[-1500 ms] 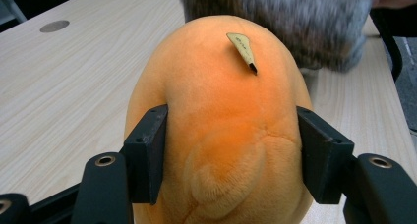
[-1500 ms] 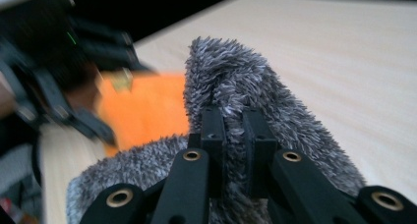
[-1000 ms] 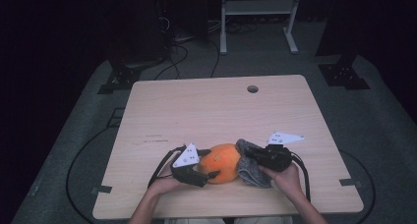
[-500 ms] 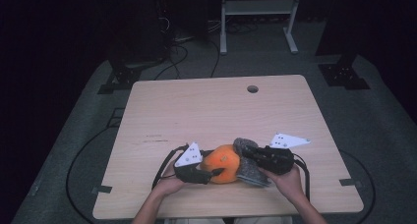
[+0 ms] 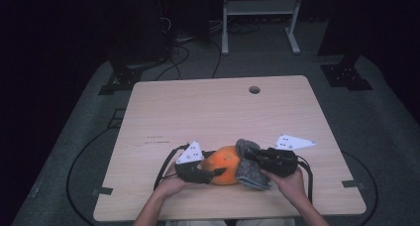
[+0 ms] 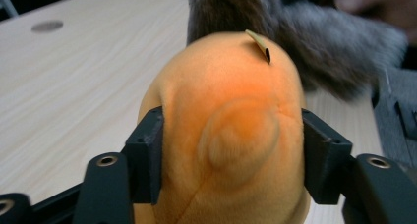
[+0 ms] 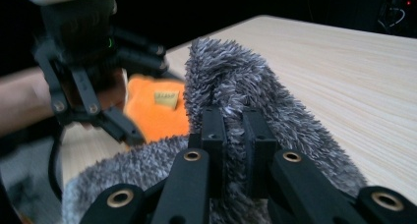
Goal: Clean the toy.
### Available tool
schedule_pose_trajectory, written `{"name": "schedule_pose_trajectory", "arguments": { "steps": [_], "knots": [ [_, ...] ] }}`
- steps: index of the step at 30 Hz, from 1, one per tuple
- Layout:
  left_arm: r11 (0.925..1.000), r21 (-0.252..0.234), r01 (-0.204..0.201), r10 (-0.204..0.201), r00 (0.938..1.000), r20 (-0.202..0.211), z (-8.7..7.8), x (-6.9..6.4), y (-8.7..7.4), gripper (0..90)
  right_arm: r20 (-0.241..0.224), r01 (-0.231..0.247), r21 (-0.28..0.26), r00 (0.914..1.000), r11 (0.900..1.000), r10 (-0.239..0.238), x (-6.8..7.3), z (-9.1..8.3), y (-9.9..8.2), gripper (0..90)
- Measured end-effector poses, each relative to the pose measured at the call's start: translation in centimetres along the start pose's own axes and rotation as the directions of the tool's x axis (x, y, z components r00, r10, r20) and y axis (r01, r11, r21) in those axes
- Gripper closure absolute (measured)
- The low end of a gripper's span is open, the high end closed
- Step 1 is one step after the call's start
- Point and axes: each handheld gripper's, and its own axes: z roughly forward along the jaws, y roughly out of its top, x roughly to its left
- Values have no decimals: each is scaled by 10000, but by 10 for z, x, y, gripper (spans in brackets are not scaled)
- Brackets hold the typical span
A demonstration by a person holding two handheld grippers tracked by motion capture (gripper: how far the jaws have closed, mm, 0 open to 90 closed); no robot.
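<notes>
An orange plush toy (image 5: 224,165) lies near the table's front edge, joined to a grey fuzzy piece (image 5: 250,175) at its right. My left gripper (image 5: 217,172) comes in from the left. Its jaws have just been closing, and in the left gripper view they press into both sides of the orange plush (image 6: 231,130), so the left gripper (image 6: 231,153) is shut on it. My right gripper (image 5: 247,156) comes from the right. In the right gripper view the right gripper (image 7: 235,123) pinches a fold of the grey fuzzy fabric (image 7: 231,71), jaws nearly together.
The wooden table (image 5: 208,112) has a round cable hole (image 5: 254,89) near its far edge. Cables run over the grey floor at left, and a white frame (image 5: 257,8) stands behind the table. A person's hands hold both grippers at the front edge.
The left gripper's jaws have closed in onto the orange plush. The right gripper keeps its pinch on the grey fabric and has shifted only slightly.
</notes>
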Motion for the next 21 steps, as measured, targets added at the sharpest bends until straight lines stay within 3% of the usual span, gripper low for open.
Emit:
{"name": "schedule_pose_trajectory", "arguments": {
  "steps": [2, 3, 6, 8, 11, 14, 15, 17, 19, 21],
  "knots": [
    [9995, 271, 158, -159, 9999, 31, 2, -2, -2, 296, 306, 259, 422, 9992, 9988, -272, -1, 5, -7, 815],
    [9988, 407, 266, -273, 9995, 154, 2, -1, -2, 212, 248, -23, 465, 9997, 9989, 12, -6, 7, -12, 815],
    [9991, 405, -156, 156, 9999, 14, 1, -3, -4, 116, 189, -733, 410, 9972, 9965, 726, -18, 11, -22, 816],
    [9986, 415, -335, 338, 9994, -73, 4, -4, -6, 151, 209, -836, 395, 9963, 9957, 829, -21, 10, -22, 815],
    [9991, 28, -414, 415, 9986, -328, 2, -3, -8, 305, 494, -826, 505, 9956, 9953, 801, -22, 10, -23, 815],
    [9993, -363, 15, -33, 9987, -504, 0, 0, -4, 368, 1198, -924, 735, 9893, 9930, 832, -29, 4, -23, 815],
    [9990, -439, 51, -77, 9983, -584, -1, 1, -2, 376, 1180, -1005, 496, 9886, 9937, 941, -29, 0, -20, 816],
    [9995, -324, -18, -12, 9958, -915, -1, 2, 1, 387, 581, -867, -276, 9944, 9959, 882, -20, -10, -9, 816],
    [9996, -271, -6, -16, 9968, -803, -1, 2, 2, 392, 22, -305, -640, 9995, 9975, 307, -3, -14, 2, 816],
    [9996, -269, 44, -59, 9983, -571, -1, 0, 3, 410, -13, 228, -533, 9997, 9983, -229, 9, -10, 7, 815]
  ]
}}
